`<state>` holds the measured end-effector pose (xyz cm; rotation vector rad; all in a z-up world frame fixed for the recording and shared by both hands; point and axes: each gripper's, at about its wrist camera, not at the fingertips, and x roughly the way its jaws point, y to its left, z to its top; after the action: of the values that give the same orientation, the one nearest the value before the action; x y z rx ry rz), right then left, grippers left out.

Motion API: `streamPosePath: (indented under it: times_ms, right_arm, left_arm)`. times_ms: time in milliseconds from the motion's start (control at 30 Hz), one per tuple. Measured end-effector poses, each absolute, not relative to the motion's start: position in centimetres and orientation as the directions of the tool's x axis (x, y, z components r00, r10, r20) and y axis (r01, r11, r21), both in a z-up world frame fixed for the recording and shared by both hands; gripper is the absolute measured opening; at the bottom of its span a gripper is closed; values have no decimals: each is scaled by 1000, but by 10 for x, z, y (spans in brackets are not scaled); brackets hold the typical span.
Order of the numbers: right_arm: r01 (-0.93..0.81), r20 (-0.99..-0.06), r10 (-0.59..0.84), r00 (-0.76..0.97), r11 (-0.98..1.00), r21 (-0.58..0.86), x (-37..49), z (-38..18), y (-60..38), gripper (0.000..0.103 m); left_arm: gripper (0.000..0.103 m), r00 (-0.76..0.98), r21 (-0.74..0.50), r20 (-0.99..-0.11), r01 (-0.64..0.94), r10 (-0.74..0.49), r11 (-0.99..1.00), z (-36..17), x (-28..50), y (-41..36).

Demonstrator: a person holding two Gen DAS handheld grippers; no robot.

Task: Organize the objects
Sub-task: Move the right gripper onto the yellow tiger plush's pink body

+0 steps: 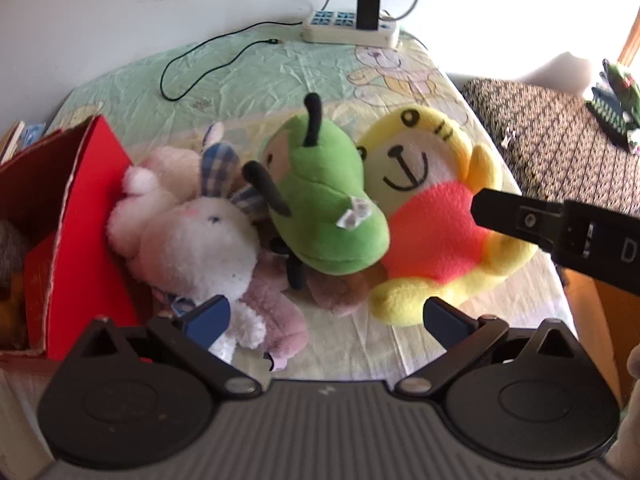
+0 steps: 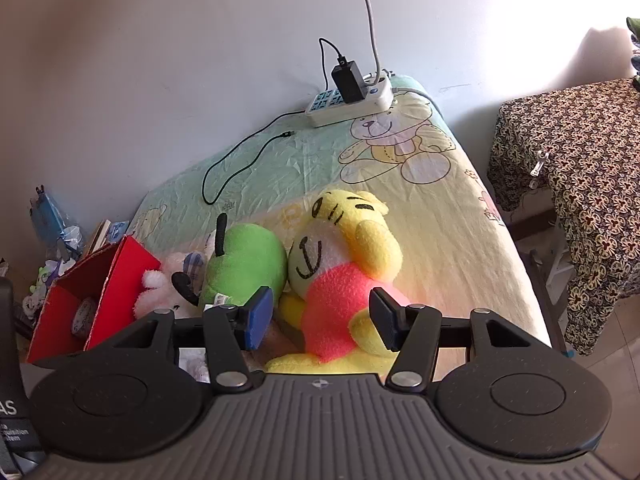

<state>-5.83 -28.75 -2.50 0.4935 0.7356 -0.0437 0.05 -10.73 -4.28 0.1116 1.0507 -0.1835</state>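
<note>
Three plush toys lie side by side on the bear-print cloth: a white and pink bunny, a green toy with black antennae, and a yellow bear in a pink shirt. My left gripper hangs open wide above the bunny's legs and the bear's foot, touching neither. My right gripper is half open, its pads on either side of the bear's pink body with no visible squeeze. One of its fingers reaches the shirt from the right. A red box stands open at the left.
A power strip with a black charger sits at the far edge by the wall, and a black cable trails across the cloth. To the right stands a table with patterned cloth. Clutter lies left of the box.
</note>
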Motion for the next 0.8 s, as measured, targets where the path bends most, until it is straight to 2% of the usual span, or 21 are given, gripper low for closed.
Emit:
streamPosePath:
  times_ms: [367,500,800]
  right_arm:
    - [284,-684,92,723,863,417,-72,-30,-293,57]
    - [308,-679,105,727,834,458,-73,-36,-306,57]
    - [300,-653,187,733,773,558,-48,-50,-335,57]
  left_arm:
    - [102,450,13,-886,262,-111,965,-52,18,-124]
    - [102,419,-32,-895,283,-154,958,-57,20,-129]
    - [101,360,-206,-869,361,-340,910,-61,34,-136]
